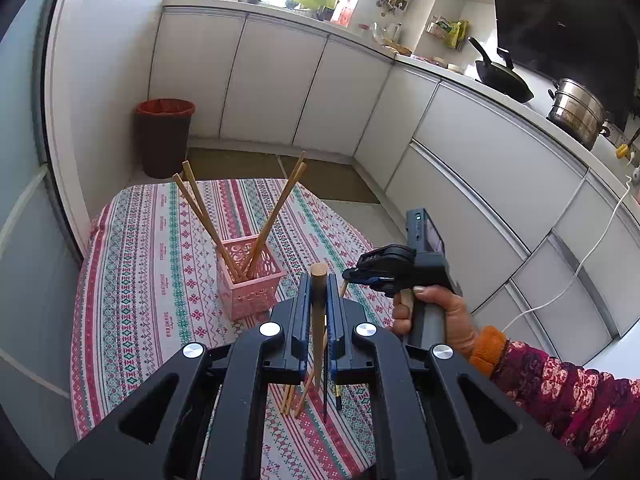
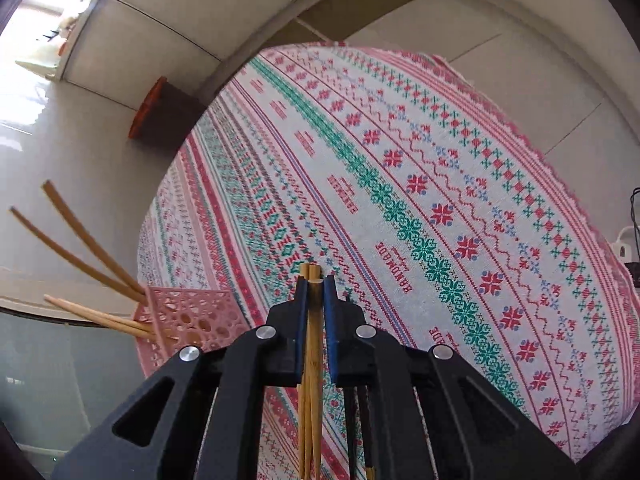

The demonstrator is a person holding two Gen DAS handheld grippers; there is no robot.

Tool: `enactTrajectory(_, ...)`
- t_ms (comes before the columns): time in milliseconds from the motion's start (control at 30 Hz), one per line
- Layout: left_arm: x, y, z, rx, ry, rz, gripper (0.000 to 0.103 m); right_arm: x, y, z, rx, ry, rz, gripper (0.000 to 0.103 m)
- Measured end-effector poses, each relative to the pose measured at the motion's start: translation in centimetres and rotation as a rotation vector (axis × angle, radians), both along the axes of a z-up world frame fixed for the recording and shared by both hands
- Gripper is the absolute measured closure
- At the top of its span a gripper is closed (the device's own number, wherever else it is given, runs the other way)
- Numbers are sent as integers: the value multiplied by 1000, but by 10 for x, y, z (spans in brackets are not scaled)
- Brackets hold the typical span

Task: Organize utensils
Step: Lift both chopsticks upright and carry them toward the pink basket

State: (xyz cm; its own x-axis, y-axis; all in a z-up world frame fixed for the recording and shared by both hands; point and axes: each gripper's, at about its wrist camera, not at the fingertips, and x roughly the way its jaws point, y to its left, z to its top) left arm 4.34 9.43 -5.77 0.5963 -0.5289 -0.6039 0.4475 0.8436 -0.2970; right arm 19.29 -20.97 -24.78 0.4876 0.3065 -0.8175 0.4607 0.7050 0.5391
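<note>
Nearest, a thick wooden stick [image 1: 319, 312] is clamped between the closed jaws of the left gripper [image 1: 319, 280], while a bundle of light chopsticks [image 2: 311, 344] is pinched in the closed right gripper [image 2: 315, 284], held up over the patterned tablecloth [image 2: 440, 200]. More chopsticks [image 1: 298, 398] are seen lying on the cloth just below. Further back, four chopsticks [image 1: 276, 208] are propped in a pink basket [image 1: 250, 280], with a brown bin [image 1: 163, 136] beyond.
</note>
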Motion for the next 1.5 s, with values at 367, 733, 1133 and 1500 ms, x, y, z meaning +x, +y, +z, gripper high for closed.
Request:
enactTrajectory(367, -11, -1, 15, 10, -34, 46, 97, -78, 16, 109, -172, -245, 76, 95)
enactTrajectory(733, 3, -6, 55, 35, -122, 151, 97, -105, 27, 217, -296, -459, 118, 95)
enactTrajectory(1133, 58, -9, 103, 57, -251, 289, 97, -62, 44, 280, -342, -611, 140, 95)
enactTrajectory(1500, 101, -11, 34, 85, -129, 324, 96, -25, 75, 233, -362, -575, 206, 95)
